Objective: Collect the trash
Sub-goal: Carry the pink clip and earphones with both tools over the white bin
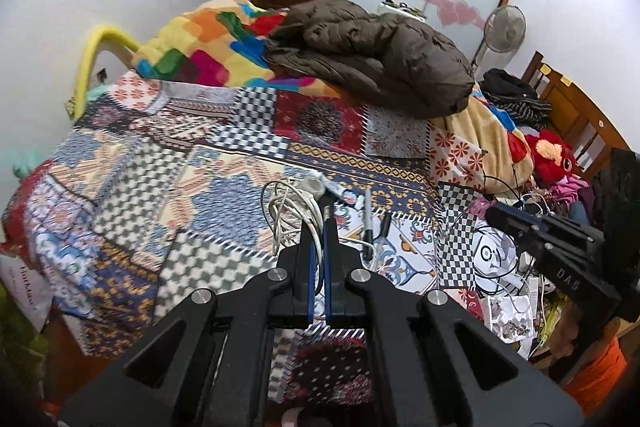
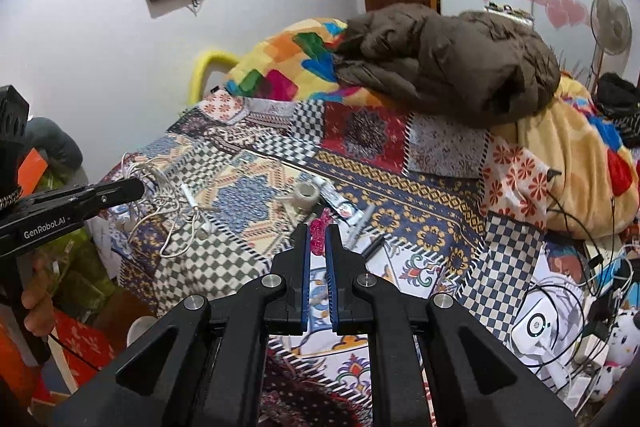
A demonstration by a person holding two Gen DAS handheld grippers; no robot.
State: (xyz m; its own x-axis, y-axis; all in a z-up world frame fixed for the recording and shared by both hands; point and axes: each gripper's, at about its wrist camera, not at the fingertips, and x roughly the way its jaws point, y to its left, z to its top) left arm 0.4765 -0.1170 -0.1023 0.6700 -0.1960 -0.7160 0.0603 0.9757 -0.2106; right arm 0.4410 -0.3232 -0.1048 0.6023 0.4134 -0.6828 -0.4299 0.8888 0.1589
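Cables are trailing from the left hand-held gripper (image 1: 325, 217) in the left wrist view: its jaws are pressing together on a white cable bundle (image 1: 286, 211), which is hanging in loops to the left of the fingertips over the patchwork bedspread (image 1: 132, 163). Just beyond the tips a tape roll (image 1: 314, 187) and a tube (image 1: 344, 194) are lying on the bed, with a pen (image 1: 368, 227) to the right. Far right, the right hand-held gripper (image 1: 494, 214) is showing.

Seen from the right wrist, the right hand-held gripper (image 2: 319, 229) is clamping a pink crinkled wrapper (image 2: 319, 231) between its tips. Ahead, the tape roll (image 2: 307, 193) is resting on the bed; far left, the left hand-held gripper (image 2: 138, 189) is holding the cable bundle (image 2: 168, 211).
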